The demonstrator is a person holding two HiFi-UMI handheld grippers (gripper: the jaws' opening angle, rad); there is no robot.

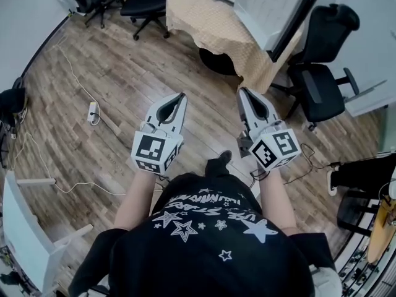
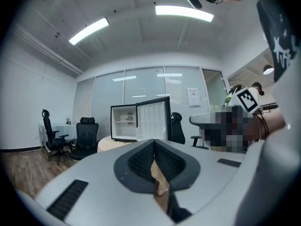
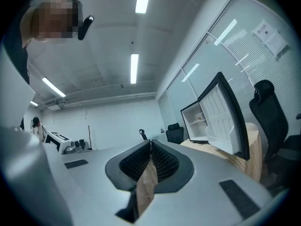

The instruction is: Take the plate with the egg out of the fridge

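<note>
A small fridge (image 1: 267,6) stands with its door open on a table draped in a beige cloth (image 1: 207,25), ahead of me. In the left gripper view the fridge (image 2: 123,122) shows white shelves with its door (image 2: 153,119) swung to the right. A small object (image 2: 129,117) sits on the upper shelf, too small to identify; the same object (image 3: 199,116) shows in the right gripper view. My left gripper (image 1: 181,96) and right gripper (image 1: 242,90) are held side by side at waist height, pointing at the fridge from well short of it. Both are shut, with nothing between the jaws.
Black office chairs stand right of the table (image 1: 322,73) and at the back left (image 1: 145,5). A power strip (image 1: 93,111) with a trailing cable lies on the wooden floor to the left. A white desk (image 1: 25,228) is at the lower left.
</note>
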